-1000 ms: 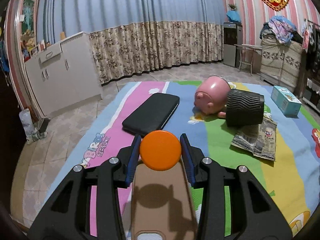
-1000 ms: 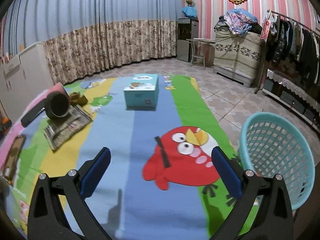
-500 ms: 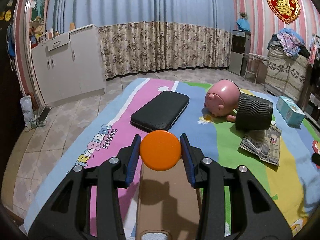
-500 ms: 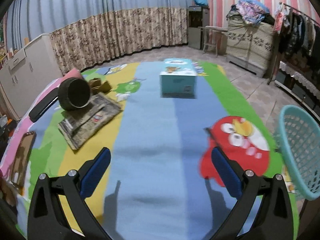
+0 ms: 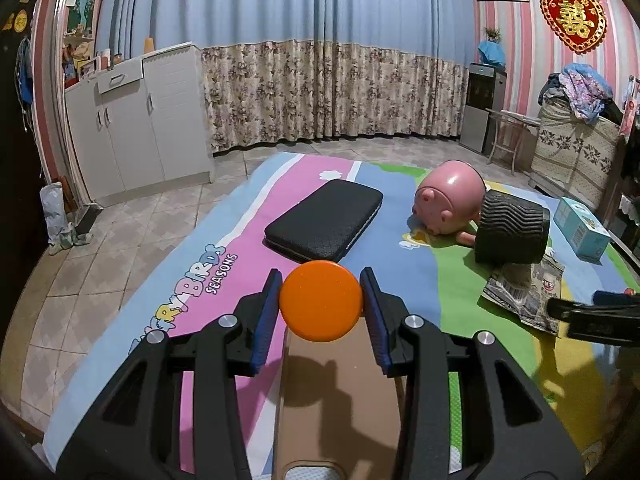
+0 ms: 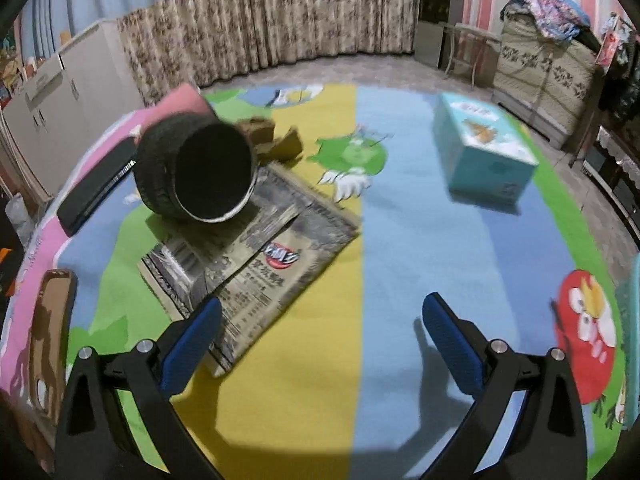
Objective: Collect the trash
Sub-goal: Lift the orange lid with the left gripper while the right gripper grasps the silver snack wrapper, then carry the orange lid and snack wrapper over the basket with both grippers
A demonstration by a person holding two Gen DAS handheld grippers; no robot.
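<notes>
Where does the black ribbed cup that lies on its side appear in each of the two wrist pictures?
Left wrist view: the black ribbed cup is at the right, beside the pink pig toy, on the newspaper.
Right wrist view: the cup is at upper left, its dark mouth toward the camera.
Shared landmark: the newspaper beneath it.

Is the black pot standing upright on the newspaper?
No, the black pot lies tipped on its side on the newspaper, its dark opening facing the camera.

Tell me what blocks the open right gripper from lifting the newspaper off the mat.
The black ribbed pot lies on its side on the far part of the newspaper, weighing it down. The right gripper hangs open over the near edge, with nothing else between.
</notes>
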